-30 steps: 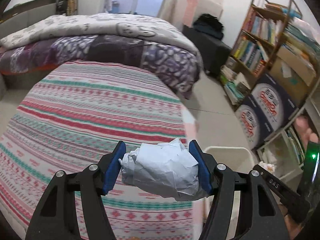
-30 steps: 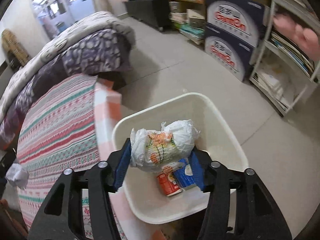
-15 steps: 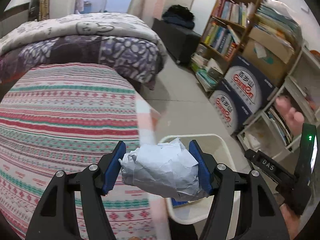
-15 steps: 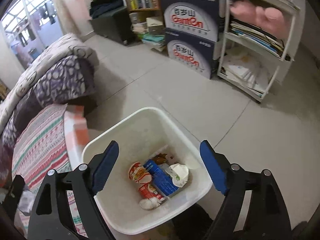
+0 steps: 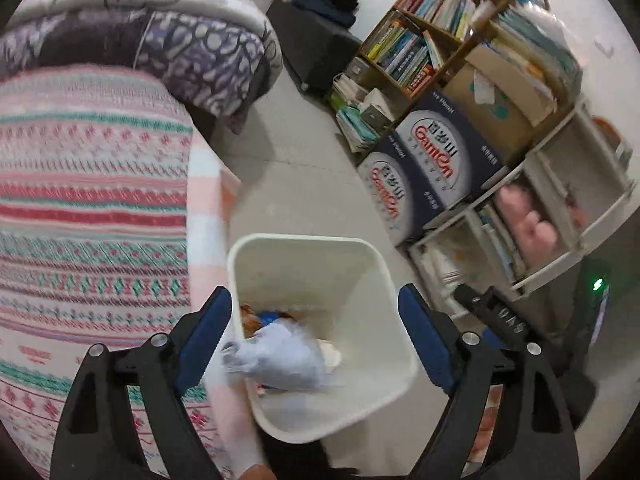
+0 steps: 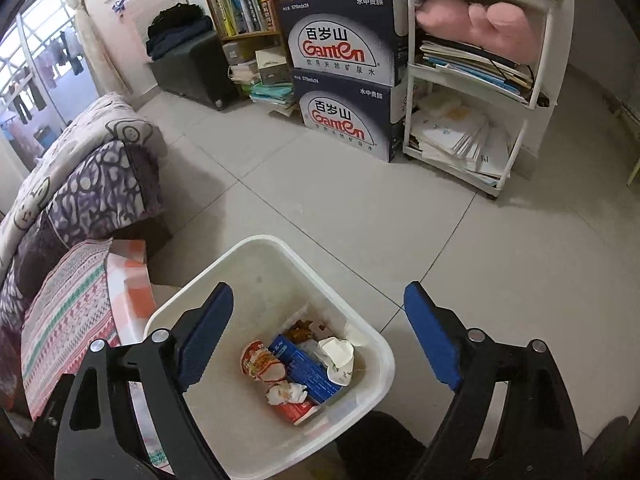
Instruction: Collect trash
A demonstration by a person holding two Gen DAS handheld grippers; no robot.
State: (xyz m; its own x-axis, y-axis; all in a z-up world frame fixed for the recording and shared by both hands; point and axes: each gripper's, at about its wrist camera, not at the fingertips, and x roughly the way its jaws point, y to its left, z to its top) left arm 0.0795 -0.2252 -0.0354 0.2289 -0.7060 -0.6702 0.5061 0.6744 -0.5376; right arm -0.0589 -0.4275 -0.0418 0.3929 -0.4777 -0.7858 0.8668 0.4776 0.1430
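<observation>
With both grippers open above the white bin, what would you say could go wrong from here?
1. The crumpled paper, blurred between the opening left gripper pads, sits near the bin's rim on the bed side, so it might land outside the bin.
2. The right gripper, also opening with nothing between its pads, hangs close above the rim and could knock the light bin over.

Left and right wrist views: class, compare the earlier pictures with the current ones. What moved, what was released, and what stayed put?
The left gripper swung from over the striped bedspread to above the white bin; its opening jaws have let go of the crumpled paper, now blurred and dropping in. The right gripper released its plastic-wrapped bundle into the bin earlier and is opening, with nothing between its jaws. The bin and Ganten boxes stayed put.
</observation>
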